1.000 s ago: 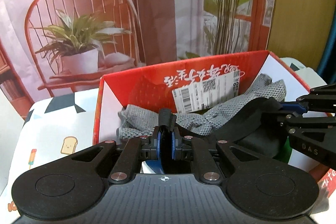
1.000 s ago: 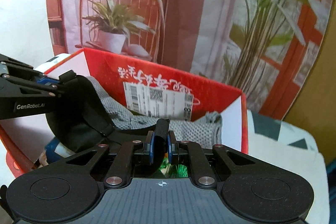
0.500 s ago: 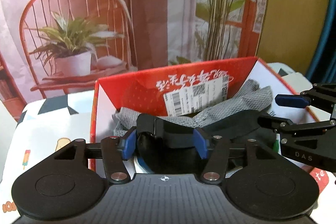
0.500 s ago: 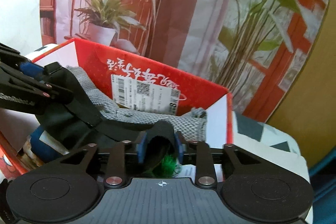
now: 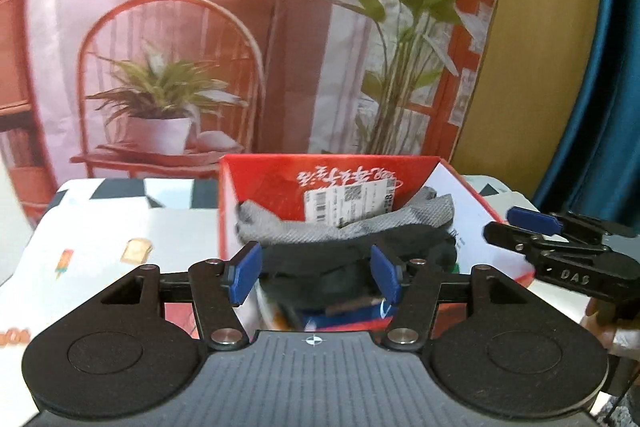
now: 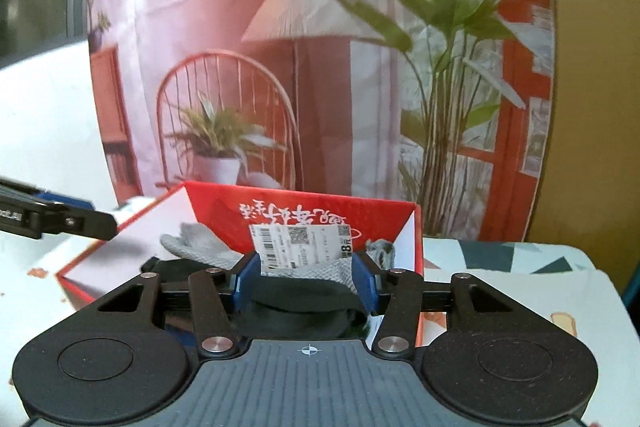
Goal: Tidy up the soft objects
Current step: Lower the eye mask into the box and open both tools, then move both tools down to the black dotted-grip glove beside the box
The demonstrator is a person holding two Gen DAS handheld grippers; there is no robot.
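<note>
A red cardboard box [image 5: 280, 183] [image 6: 304, 205] stands on the table. A black cloth [image 5: 352, 259] [image 6: 304, 303] lies in it on top of a grey mesh cloth [image 5: 344, 223] [image 6: 200, 245]. My left gripper [image 5: 316, 275] is open and empty, above the box's near edge, with the black cloth seen between its fingers. My right gripper [image 6: 306, 285] is open and empty over the box's other near side. It also shows in the left wrist view [image 5: 532, 227] at the right.
A white shipping label [image 5: 348, 205] is stuck on the box's inner back wall. Blue and other items [image 5: 344, 315] lie under the cloths. The table has a patterned white cover [image 5: 100, 239]. A printed backdrop [image 5: 240, 47] with a chair and plants hangs behind.
Both grippers were shut on the black cloth. Both opened, let it drop into the box, and drew back and upward.
</note>
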